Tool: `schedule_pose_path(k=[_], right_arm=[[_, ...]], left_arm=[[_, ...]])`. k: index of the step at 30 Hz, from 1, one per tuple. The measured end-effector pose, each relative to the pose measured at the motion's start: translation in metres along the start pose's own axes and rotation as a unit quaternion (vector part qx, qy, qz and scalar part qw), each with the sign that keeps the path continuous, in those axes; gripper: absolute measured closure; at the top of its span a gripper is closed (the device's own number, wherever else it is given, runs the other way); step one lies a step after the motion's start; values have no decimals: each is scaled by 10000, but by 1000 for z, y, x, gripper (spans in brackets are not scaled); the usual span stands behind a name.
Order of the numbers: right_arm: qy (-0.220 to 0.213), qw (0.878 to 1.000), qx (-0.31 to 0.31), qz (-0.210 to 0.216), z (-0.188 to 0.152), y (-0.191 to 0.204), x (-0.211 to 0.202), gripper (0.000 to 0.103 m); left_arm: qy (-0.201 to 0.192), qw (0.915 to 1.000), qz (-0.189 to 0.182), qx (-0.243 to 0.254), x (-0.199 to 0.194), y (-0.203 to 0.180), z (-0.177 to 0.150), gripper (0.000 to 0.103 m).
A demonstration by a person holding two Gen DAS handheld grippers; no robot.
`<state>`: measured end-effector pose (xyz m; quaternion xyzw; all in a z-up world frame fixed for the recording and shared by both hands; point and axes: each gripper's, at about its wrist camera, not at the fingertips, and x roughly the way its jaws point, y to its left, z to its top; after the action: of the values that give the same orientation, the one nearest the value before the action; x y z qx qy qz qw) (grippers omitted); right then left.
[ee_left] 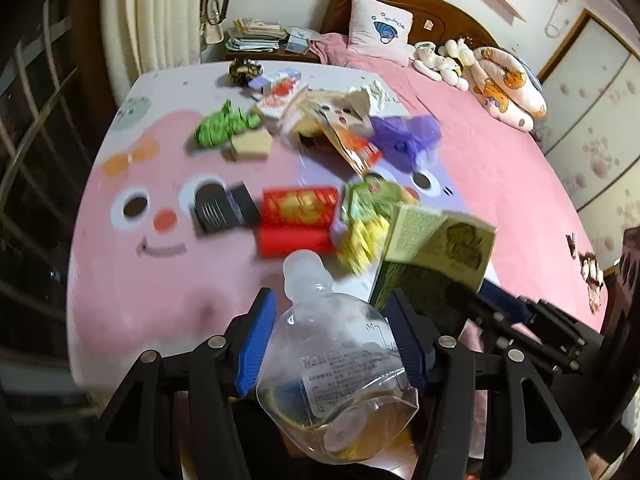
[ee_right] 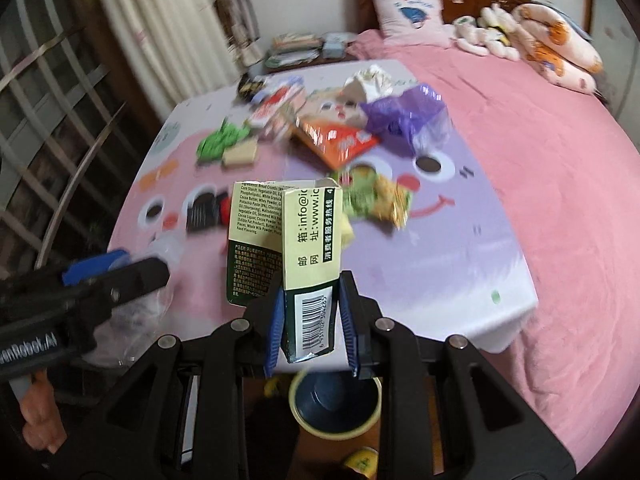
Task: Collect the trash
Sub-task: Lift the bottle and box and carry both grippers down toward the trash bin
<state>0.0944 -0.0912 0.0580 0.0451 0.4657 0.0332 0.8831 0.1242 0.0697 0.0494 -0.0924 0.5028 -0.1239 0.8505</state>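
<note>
Left gripper [ee_left: 334, 344] clamped around a clear plastic bottle [ee_left: 336, 364], blue pads [ee_left: 256, 340] pressing its sides, white cap pointing away toward the bed. Right gripper [ee_right: 312, 328] pinching the lower end of an opened green-and-cream carton [ee_right: 310, 248], held upright above the near edge of the mat. Below it, a round bin [ee_right: 334, 404] with a dark interior. Remaining trash scattered on the cartoon-face mat [ee_left: 160, 280]: red box [ee_left: 298, 218], black box [ee_left: 224, 208], green wrapper [ee_left: 220, 126], purple bag [ee_left: 404, 136].
</note>
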Motion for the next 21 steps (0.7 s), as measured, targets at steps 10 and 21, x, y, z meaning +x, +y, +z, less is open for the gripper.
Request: schedule_pose_path(k=[10,21], right_arm=[[693,9969,-228,305,-118,-48,-3,80],[1844,9824,279,-53,-268,-88,157,81]], left_arm=[[295,9993,-108,-211,27,-41,-127,67],[947,9950,245,-211,196,-5,-251,79]])
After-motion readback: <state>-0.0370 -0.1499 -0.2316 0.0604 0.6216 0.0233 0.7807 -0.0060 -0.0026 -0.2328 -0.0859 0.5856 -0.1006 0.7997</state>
